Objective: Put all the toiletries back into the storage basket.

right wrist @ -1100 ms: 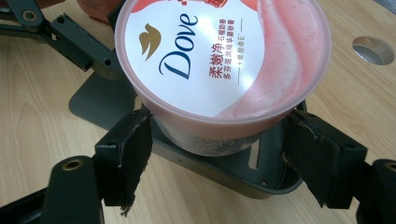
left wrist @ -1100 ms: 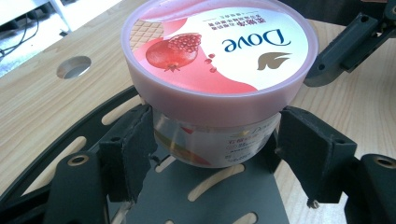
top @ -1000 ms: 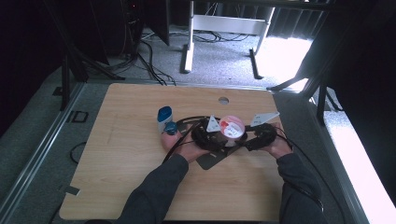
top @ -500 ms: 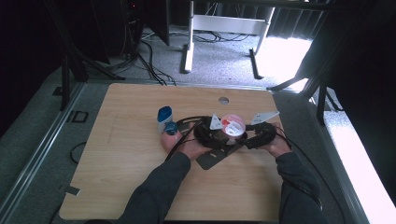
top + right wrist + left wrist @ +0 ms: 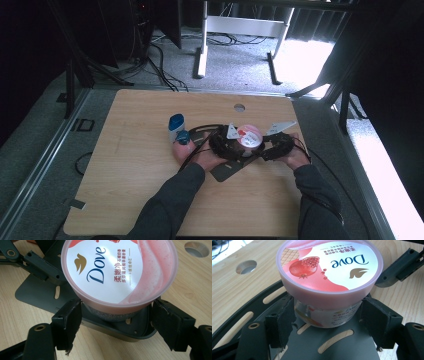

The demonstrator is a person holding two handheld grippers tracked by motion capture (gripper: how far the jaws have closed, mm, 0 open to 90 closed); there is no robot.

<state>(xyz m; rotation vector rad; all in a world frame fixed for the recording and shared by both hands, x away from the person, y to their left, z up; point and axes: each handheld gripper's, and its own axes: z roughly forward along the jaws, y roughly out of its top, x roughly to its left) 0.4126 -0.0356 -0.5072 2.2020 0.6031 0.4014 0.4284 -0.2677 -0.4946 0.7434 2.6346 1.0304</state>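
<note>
A Dove jar with a pink lid stands on a dark grey slotted plate in the middle of the wooden table. My left gripper comes at it from the left. In the left gripper view both pads press the clear body under the lid, so my left gripper is shut on the jar. My right gripper faces it from the right. In the right gripper view the jaws straddle the jar, and my right gripper stands open with a gap at the right pad.
A blue and white bottle stands just left of the left hand, with a small blue-capped item beside it. A round hole lies in the tabletop behind the jar. Cables trail from both grippers toward the table's near edge.
</note>
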